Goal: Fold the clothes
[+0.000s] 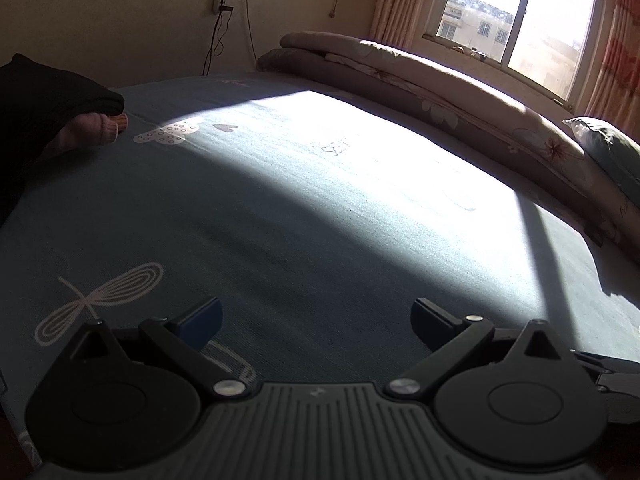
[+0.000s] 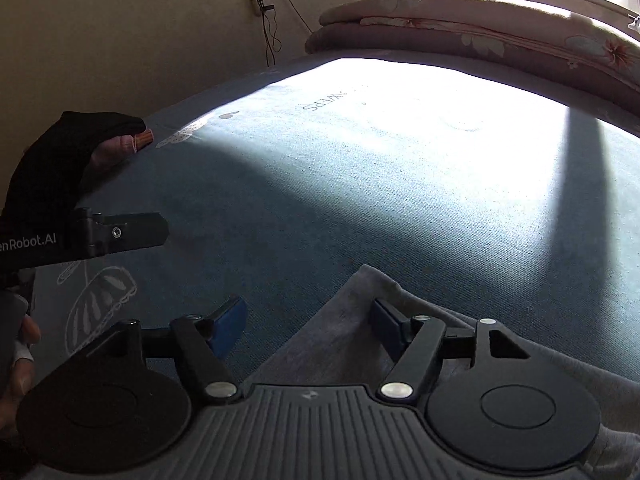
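**Grey garment at the near edge of the bed, both tools open**

The bed [image 2: 360, 200], covered in a blue printed sheet, fills both views; a rolled quilt [image 2: 480, 28] lies along its far side under the window, well apart from the work.

The garment [image 2: 340, 340], grey and soft-looking, lies on the sheet at the near right, directly under your right tool [image 2: 306, 326]. One rounded corner points up and away from you, toward the sunlit patch; the rest runs down and right, out of the right wrist view, so you cannot read its full long axis from here. Judge it as running toward the lower right. Expect it to be light and limp: it should drape, crease and slide readily on the sheet, with nothing to break. Take it at the corner or along the hem, pinching a single layer.

Your right tool stands open, jaws apart; the right jaw is over the cloth, the left over bare sheet, and nothing is pinched. Your left tool [image 1: 316, 322] is also open and empty above bare sheet.

A black-sleeved hand [image 2: 120, 148] rests at the far left edge.
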A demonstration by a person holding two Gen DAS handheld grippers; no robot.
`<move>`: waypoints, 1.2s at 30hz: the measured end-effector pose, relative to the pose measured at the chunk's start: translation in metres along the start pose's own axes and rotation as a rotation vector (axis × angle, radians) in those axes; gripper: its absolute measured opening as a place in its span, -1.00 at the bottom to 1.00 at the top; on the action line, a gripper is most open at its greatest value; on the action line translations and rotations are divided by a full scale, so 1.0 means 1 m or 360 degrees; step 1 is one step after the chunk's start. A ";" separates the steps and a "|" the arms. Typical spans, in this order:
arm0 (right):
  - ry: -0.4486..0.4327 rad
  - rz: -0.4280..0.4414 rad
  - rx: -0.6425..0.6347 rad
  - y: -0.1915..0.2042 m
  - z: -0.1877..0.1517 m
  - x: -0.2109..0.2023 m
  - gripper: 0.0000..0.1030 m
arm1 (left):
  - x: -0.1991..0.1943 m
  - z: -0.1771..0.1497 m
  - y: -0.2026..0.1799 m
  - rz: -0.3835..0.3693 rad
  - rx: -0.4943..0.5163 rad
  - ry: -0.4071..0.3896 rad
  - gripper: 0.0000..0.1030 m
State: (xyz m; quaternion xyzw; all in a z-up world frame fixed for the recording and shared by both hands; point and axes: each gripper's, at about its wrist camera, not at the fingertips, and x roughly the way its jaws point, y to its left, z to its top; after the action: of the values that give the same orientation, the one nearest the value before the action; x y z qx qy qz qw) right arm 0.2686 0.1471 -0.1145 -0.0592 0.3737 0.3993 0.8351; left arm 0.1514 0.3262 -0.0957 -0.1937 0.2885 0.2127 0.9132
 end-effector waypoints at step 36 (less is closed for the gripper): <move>-0.0029 -0.0370 0.0121 -0.010 -0.088 -0.139 0.61 | 0.009 -0.012 -0.045 -0.0065 0.0200 0.0098 0.95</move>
State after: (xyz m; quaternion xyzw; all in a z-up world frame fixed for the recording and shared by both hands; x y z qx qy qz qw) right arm 0.1691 0.0185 -0.0865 -0.0668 0.3714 0.2860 0.8808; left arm 0.1752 0.2853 -0.0999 -0.1484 0.3252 0.1695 0.9184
